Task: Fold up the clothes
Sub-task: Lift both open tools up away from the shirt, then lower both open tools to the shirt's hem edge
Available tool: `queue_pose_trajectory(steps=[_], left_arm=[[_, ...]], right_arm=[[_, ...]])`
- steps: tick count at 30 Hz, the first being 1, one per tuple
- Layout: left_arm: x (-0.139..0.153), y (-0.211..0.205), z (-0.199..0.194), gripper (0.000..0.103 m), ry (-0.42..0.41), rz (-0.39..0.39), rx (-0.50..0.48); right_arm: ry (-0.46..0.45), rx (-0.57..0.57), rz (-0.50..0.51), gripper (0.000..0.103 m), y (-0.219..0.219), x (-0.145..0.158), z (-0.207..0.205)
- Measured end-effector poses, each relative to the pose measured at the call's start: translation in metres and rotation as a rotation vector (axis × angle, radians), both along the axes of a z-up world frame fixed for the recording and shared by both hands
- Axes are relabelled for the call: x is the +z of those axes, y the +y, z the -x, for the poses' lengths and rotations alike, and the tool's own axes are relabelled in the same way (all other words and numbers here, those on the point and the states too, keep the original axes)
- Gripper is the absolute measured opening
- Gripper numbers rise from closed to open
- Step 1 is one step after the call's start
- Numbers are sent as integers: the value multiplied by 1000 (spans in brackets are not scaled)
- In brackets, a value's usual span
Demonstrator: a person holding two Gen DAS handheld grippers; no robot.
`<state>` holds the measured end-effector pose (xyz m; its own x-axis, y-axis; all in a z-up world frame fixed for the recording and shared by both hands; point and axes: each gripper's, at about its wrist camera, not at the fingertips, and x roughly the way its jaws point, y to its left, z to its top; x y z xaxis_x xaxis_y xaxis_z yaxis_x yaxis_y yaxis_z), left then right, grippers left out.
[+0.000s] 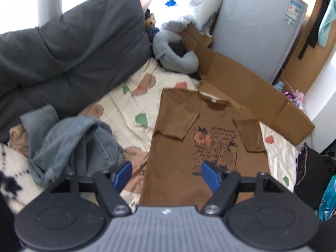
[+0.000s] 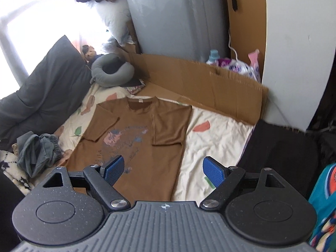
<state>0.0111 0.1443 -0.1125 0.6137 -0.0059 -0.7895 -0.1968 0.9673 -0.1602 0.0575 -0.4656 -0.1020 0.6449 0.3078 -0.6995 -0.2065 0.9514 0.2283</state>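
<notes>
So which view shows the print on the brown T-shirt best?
The left wrist view: the print on the brown T-shirt is close, dark and partly legible. In the right wrist view the print looks faded, smaller, partly hidden behind a finger.

Brown T-shirt (image 1: 210, 130) print: "FANTASTIC"; rest illegible.

Daylight from blown-out window (image 2: 25, 21) at back-left, soft blur, fisheye bending at edges.

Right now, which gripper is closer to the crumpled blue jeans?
Left. The left gripper hovers open just right of the jeans. The right gripper is open over the brown t-shirt's far edge, further away.
</notes>
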Motion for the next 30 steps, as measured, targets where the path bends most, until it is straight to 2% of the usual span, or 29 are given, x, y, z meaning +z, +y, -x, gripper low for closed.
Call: queue_pose_trajectory(steps=[3, 12, 14, 18, 30], left_arm=[[-26, 3, 2, 70, 27, 8, 16], [-105, 16, 9, 56, 110, 31, 73], [-123, 19, 11, 46, 129, 36, 86], [-155, 24, 10, 45, 175, 47, 113], [-237, 28, 11, 45, 340, 37, 127]], right_arm=[[24, -28, -22, 84, 1, -32, 2], [136, -106, -40, 63, 12, -121, 4], [158, -116, -42, 61, 14, -138, 6], [211, -133, -42, 54, 20, -170, 9], [366, -102, -20, 46, 47, -247, 17]])
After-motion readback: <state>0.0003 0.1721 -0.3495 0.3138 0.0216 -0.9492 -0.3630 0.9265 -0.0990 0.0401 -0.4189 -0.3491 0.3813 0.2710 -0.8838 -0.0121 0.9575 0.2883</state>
